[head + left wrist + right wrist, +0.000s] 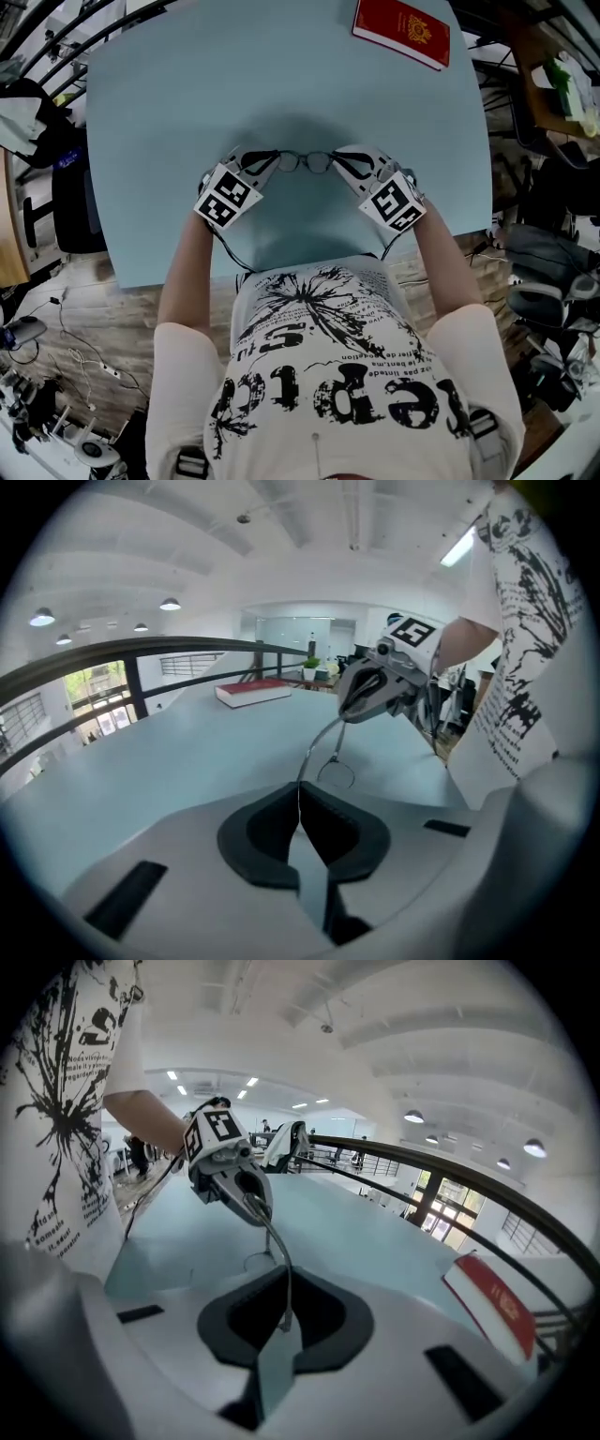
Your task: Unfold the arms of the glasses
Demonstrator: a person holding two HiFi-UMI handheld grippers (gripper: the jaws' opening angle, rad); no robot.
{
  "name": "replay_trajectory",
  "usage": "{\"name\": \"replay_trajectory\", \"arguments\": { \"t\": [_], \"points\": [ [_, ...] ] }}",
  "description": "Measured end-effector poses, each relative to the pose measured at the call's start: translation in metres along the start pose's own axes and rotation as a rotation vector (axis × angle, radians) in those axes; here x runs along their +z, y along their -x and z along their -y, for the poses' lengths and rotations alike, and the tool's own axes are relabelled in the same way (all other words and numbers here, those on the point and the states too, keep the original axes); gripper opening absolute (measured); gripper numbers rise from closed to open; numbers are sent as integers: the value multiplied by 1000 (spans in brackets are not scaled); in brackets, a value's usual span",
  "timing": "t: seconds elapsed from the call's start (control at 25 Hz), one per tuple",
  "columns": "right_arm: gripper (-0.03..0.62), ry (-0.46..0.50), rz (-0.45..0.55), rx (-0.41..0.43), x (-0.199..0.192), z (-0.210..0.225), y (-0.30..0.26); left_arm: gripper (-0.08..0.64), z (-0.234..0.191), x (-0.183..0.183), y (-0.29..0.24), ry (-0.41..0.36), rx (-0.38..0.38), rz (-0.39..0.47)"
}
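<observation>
Blue table (169, 112), with the glasses (305, 161) held over it. The left gripper (265, 163) pinches one thin arm, and the right gripper (345, 163) pinches the other. A red book (403, 31) lies far off.

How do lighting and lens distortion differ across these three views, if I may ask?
Head view: even light, a soft shadow on the table around the glasses, edges bowed. Left gripper view: strong fisheye, black corners, the railing bent, ceiling lamps blown out. Right gripper view: the same fisheye, the red book stretched near the rim.
</observation>
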State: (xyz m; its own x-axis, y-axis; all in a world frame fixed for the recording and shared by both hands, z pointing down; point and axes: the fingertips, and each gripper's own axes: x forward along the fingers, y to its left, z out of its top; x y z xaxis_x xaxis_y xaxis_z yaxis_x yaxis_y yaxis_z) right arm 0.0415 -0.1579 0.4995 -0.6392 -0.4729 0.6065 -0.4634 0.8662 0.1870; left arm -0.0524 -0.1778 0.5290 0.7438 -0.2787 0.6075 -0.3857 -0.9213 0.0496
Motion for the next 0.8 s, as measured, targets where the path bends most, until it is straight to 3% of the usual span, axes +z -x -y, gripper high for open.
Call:
{"name": "replay_trajectory", "arguments": {
  "t": [0.16, 0.36, 0.6, 0.76, 0.8],
  "points": [
    [23, 52, -33, 2, -5, 0, 2, 20, -17, -11, 22, 51, 80, 14],
    [23, 68, -33, 15, 0, -5, 1, 21, -4, -11, 25, 22, 50, -12],
    [25, 95, -45, 24, 2, -6, -3, 23, -4, -4, 12, 4, 71, -26],
    [31, 87, -50, 1, 4, 1, -1, 23, 0, -12, 28, 31, 72, -36],
    [61, 78, -52, -1, 4, 1, -1, 23, 1, -17, 32, 37, 74, -43]
  ]
}}
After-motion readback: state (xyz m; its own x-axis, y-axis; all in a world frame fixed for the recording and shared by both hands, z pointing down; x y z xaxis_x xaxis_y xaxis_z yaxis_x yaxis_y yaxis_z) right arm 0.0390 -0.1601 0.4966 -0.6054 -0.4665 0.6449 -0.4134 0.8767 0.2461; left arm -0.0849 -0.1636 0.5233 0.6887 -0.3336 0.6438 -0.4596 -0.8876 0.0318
